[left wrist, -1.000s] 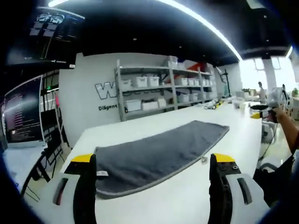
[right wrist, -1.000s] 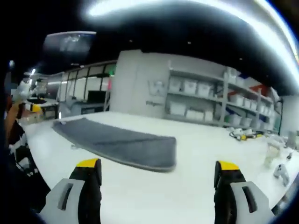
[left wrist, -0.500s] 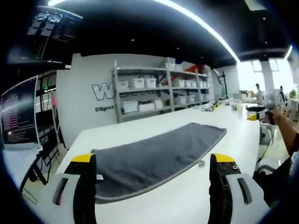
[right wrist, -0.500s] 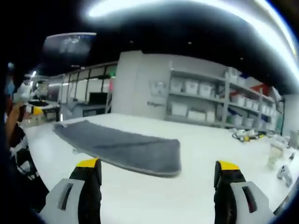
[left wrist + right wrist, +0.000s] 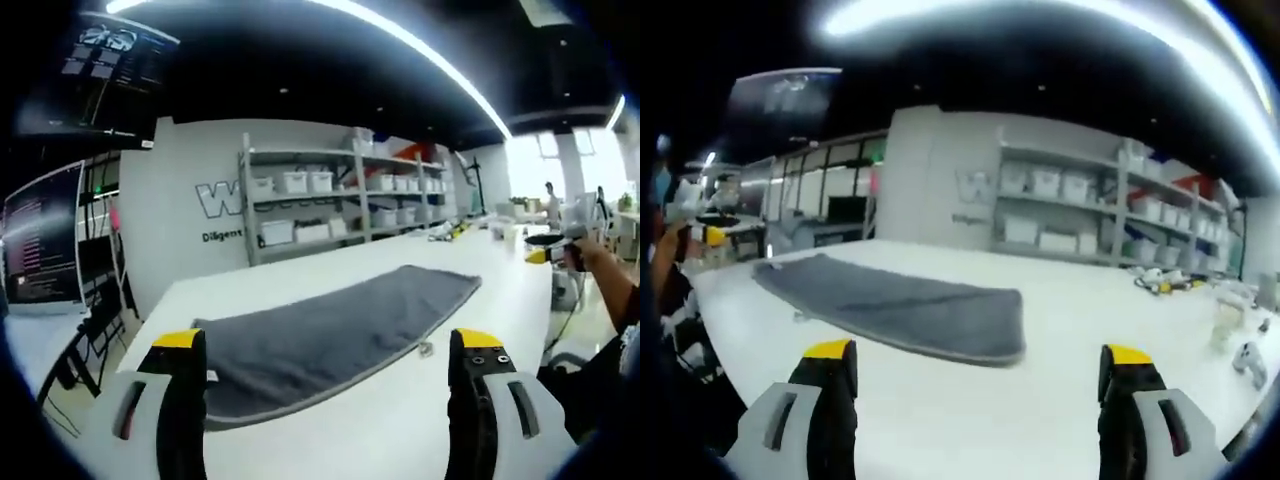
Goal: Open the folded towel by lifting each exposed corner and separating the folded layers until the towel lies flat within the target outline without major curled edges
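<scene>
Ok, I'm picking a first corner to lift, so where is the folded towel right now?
The grey towel lies folded on the white table, ahead of the open left gripper; in the right gripper view it sits left of centre, with the shelving behind.

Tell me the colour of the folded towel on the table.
The towel is dark grey with a lighter grey edge trim, clearest in the left gripper view.

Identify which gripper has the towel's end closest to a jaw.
The left gripper: the grey towel reaches its left jaw; the right gripper hangs short of it.
</scene>
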Available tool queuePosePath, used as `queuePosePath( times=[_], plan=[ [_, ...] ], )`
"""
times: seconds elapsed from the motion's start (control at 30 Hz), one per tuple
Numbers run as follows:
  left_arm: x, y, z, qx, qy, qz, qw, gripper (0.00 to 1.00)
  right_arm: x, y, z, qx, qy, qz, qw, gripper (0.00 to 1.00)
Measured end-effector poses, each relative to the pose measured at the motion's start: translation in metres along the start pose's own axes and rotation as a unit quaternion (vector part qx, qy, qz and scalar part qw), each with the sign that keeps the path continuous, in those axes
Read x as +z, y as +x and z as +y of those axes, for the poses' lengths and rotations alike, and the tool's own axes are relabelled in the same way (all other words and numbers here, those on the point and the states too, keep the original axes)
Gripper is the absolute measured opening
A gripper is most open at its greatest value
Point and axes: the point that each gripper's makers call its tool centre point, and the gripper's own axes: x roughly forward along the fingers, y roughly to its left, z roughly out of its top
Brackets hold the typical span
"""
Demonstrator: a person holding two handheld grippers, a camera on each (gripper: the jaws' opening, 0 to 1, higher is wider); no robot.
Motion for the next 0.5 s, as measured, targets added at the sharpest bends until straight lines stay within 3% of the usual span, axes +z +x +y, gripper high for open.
queuePosePath(
  times=[0.27,0.5],
  plan=[
    [0.0,0.01,-0.008,-0.011,-0.001,-0.001,0.9999,1.0,-0.001,0.006,-0.002,0.001,0.008,-0.002,1.0,1.0],
    [-0.005,0.007,-0.013,-0.015,-0.004,0.005,0.9999,1.0,0.001,-0.001,0.001,0.004,0.005,-0.005,1.0,1.0]
  ],
)
